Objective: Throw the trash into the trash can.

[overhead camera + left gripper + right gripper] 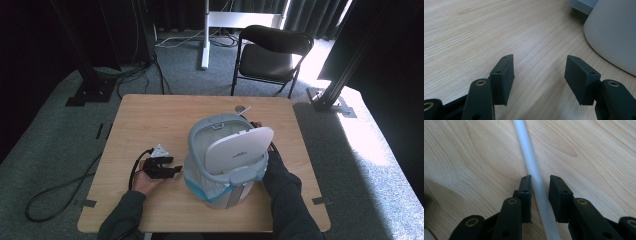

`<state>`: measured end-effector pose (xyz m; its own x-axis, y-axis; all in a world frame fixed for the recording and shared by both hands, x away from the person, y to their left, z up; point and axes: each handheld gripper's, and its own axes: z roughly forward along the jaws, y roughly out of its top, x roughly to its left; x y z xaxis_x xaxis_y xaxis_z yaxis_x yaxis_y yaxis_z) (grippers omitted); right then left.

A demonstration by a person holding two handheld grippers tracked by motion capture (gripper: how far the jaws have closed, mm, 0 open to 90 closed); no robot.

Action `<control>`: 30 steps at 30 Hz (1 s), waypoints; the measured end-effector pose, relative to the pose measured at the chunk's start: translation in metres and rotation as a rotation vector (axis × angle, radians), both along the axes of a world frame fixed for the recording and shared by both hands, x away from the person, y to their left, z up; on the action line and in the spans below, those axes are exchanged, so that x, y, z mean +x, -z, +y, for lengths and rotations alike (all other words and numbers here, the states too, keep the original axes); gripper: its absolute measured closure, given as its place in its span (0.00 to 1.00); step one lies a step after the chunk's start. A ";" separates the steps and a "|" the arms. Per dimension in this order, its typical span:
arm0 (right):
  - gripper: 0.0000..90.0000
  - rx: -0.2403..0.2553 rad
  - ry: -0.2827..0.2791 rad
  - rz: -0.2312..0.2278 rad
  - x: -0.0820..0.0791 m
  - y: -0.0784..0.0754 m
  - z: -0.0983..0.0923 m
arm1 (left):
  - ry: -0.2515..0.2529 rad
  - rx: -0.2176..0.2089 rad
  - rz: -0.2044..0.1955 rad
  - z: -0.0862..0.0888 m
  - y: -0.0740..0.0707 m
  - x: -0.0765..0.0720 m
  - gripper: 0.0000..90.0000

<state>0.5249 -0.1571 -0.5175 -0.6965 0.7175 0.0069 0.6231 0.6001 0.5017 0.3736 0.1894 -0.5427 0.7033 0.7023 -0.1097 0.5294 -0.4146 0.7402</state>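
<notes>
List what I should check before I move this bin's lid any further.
1. White lid edge sits between the jaws of the right gripper: ok.
2. Both pads press firmly on that edge: cannot tell.
3. Left gripper is open with nothing between its jaws: ok.
4. Left gripper is apart from the bin: ok; it lies on the table beside it.
5. Bag liner is seated all round the rim: cannot tell; the raised lid hides part of it.
</notes>
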 end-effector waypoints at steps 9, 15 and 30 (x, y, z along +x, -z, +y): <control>0.87 -0.025 -0.001 0.003 -0.001 -0.001 -0.003 | 0.000 -0.001 0.000 0.000 0.000 0.000 0.45; 0.87 -0.034 0.001 0.007 -0.002 -0.002 -0.005 | -0.001 -0.001 0.000 0.000 0.000 0.000 0.45; 0.88 0.020 0.034 0.000 -0.006 -0.001 -0.021 | 0.000 -0.001 0.000 0.000 0.000 0.000 0.45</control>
